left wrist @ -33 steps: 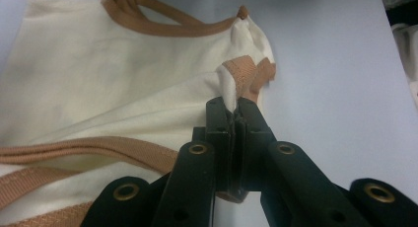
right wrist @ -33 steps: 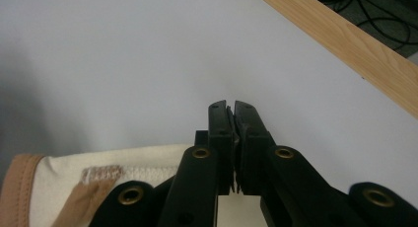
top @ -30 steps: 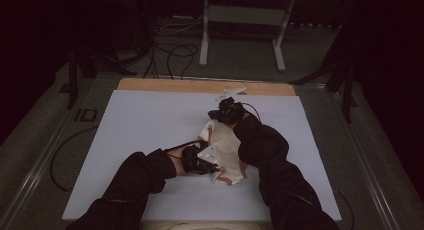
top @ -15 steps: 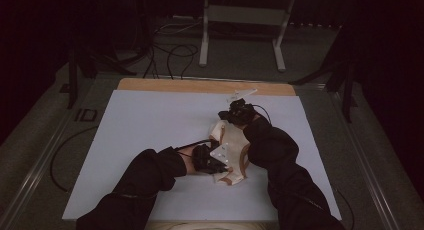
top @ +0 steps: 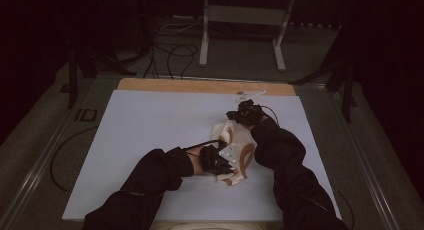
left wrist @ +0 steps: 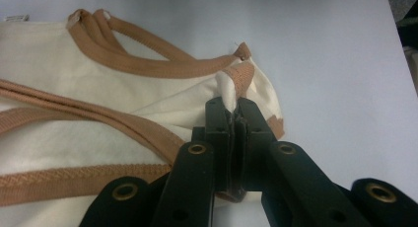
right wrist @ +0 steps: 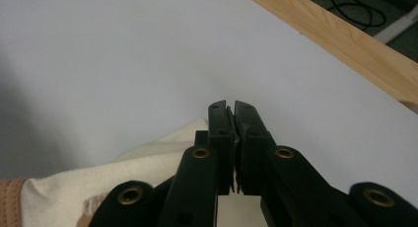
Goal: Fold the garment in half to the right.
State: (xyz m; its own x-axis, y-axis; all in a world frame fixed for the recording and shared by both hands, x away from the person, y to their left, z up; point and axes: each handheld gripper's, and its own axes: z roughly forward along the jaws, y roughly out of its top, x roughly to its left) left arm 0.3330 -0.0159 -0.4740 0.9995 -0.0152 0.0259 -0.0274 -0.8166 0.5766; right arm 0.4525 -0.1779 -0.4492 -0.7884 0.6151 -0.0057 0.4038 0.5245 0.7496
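Note:
A cream garment [top: 239, 150] with tan-brown trim lies bunched on the white table sheet [top: 150, 125], right of centre. My left gripper [top: 220, 165] is at its near end. In the left gripper view the jaws [left wrist: 234, 102] are shut on a pinched fold of cream cloth [left wrist: 98, 113] beside a trim strap. My right gripper [top: 245, 112] is at the garment's far end. In the right gripper view its jaws [right wrist: 230, 104] are closed together, and the cream cloth [right wrist: 148, 158] runs up under them from the lower left.
A wooden table edge [top: 175, 85] borders the far side of the sheet, also seen as a wooden strip [right wrist: 345, 44]. A small pale object [top: 250, 94] lies near that edge. Cables [top: 170, 55] and a metal stand [top: 205, 40] are on the floor beyond.
Both hands have slid to the right across the sheet, and the garment has moved with them. Both pairs of jaws have stayed closed.

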